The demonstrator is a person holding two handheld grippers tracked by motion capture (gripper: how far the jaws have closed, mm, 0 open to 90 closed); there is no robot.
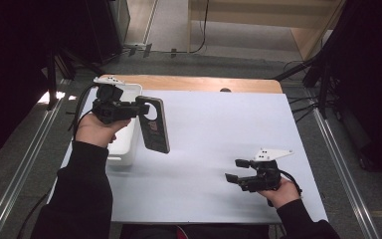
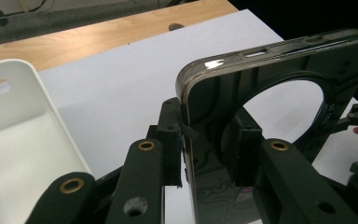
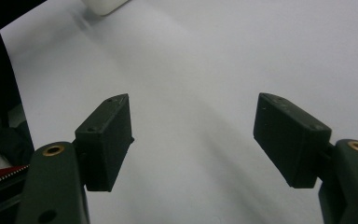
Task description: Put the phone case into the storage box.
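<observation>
High view, left gripper (image 1: 140, 106) pinching dark phone case (image 1: 155, 124) beside white bin (image 1: 128, 144), right gripper (image 1: 235, 170) spread wide above white table (image 1: 214, 129).

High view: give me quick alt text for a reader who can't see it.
The left gripper holds a dark phone case on edge in the air beside a white bin. The right gripper, jaws open with nothing between them, sits low over the white table.
</observation>
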